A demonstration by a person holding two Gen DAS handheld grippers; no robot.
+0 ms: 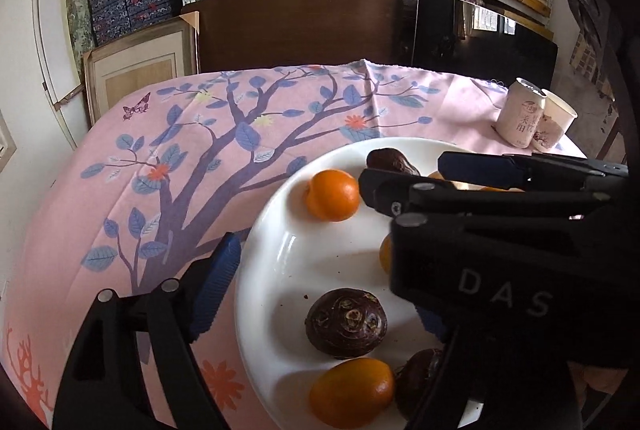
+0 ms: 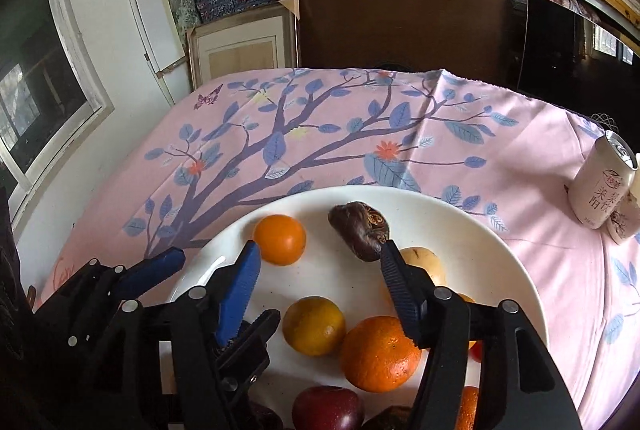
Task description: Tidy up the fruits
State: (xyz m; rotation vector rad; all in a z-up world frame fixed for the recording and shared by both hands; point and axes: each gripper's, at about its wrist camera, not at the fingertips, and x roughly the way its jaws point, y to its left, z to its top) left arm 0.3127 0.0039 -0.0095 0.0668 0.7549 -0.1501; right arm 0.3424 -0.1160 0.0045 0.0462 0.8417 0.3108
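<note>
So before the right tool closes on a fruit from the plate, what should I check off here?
1. Right tool open: ok.
2. Right tool empty: ok.
3. Large orange between its fingers: not ok, it sits lower and toward the right finger.
4. Left tool out of the way: not ok, the two cross over the white plate.
5. Can away from the plate: ok.
6. Sorting destination: cannot tell.
</note>
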